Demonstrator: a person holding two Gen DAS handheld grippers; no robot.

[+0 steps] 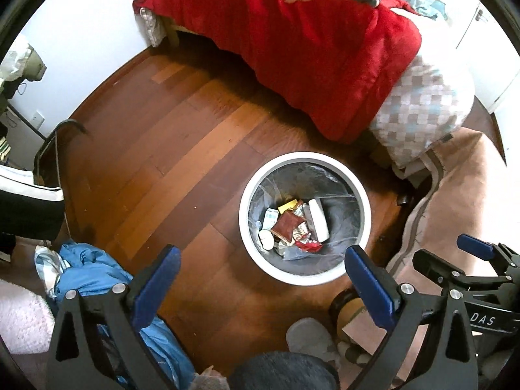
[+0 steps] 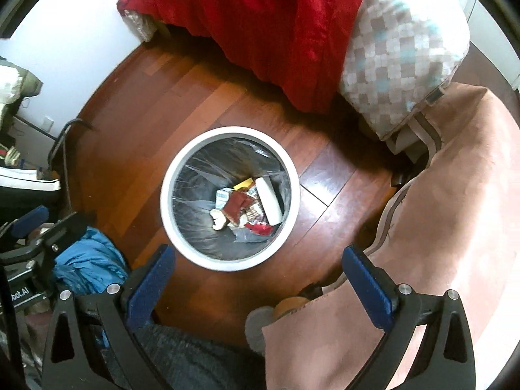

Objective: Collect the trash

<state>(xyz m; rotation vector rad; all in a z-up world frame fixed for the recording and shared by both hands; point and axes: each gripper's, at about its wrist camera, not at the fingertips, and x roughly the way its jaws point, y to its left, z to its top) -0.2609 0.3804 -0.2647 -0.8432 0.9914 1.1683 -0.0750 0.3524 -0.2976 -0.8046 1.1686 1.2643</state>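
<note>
A round white trash bin (image 1: 364, 195) with a clear liner stands on the wooden floor; it also shows in the right wrist view (image 2: 167, 208). Several pieces of trash (image 1: 292, 224) lie at its bottom: wrappers, a white box, a red-brown packet; they show in the right wrist view (image 2: 247, 204) too. My left gripper (image 1: 260, 279) is open and empty, held above the floor just short of the bin. My right gripper (image 2: 258, 279) is open and empty, also above and near the bin. The right gripper shows at the right edge of the left wrist view (image 1: 477, 260).
A bed with a red blanket (image 1: 308, 52) and a checkered cover (image 1: 419, 110) lies beyond the bin. A pink cloth (image 2: 438, 214) hangs at the right. Blue clothing (image 1: 94, 273) lies at the left. A shoe (image 2: 29, 182) and a cable (image 2: 65, 149) are at the far left.
</note>
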